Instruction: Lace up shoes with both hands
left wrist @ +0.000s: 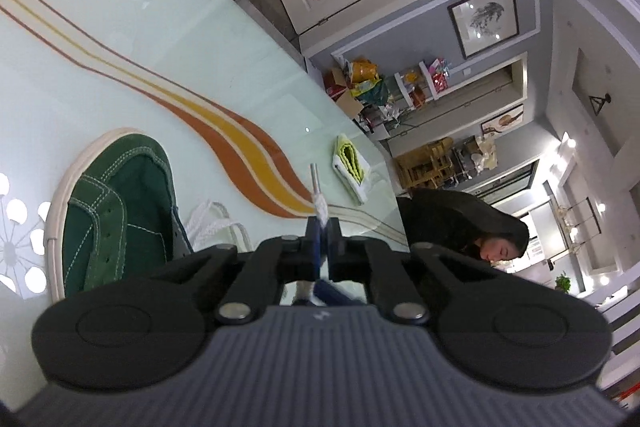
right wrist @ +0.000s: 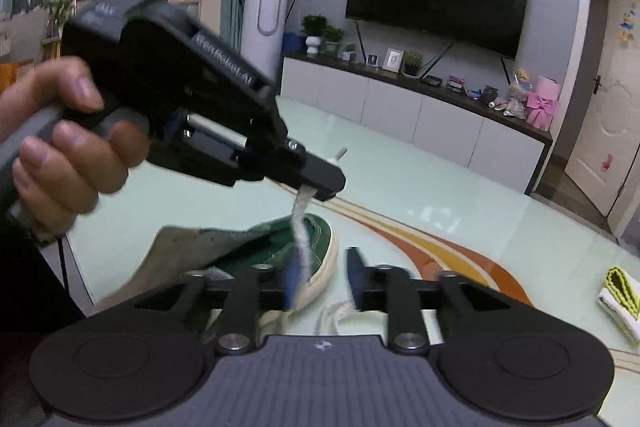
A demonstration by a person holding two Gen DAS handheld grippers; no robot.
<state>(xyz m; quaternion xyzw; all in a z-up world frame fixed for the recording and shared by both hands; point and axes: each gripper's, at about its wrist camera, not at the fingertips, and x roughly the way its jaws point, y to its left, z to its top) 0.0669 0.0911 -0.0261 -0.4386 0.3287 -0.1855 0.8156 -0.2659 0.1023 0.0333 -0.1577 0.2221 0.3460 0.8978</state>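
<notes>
Two grippers work above a green shoe (right wrist: 316,239) on a pale glass table (right wrist: 400,187): the left gripper (left wrist: 322,227) pinches a white lace (left wrist: 320,205) near its tip, while the right gripper (right wrist: 324,277) stands spread, apparently empty.
</notes>
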